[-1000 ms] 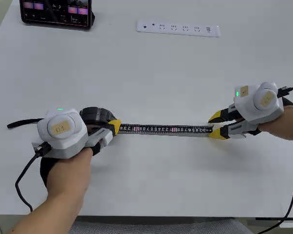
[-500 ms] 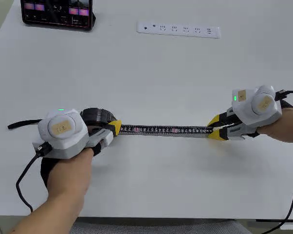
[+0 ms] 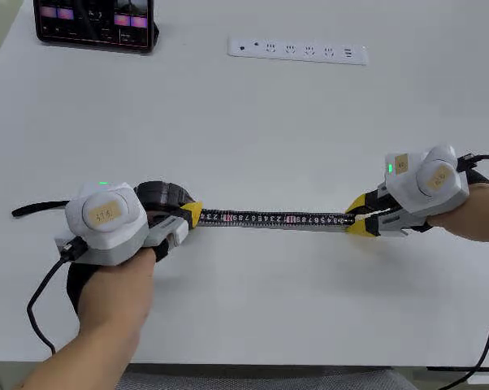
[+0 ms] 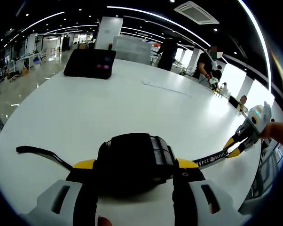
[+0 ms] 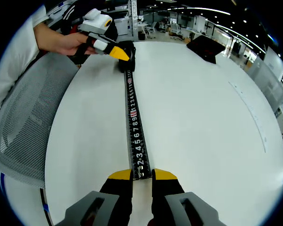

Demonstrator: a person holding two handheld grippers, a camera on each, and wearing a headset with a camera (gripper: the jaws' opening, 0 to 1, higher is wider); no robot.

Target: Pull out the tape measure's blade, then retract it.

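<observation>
The left gripper holds the tape measure by its black body: in the left gripper view its yellow-tipped jaws stand fairly wide apart, one pressed to each side of the case, which sits right between them and just ahead of the palm. The case rests on the white table. A black wrist strap trails from it across the table, off to that gripper's left side. The blade runs out of the case from the side by the left gripper's right jaw and lies flat along the table, straight over to the right gripper, well apart from the left one. In the right gripper view the right gripper's jaws are drawn in to a narrow gap and pinch the blade's free end between their yellow tips, with the printed numbers leading straight ahead from the tips to the case. Far beyond both grippers lie a dark tablet and a white power strip.
</observation>
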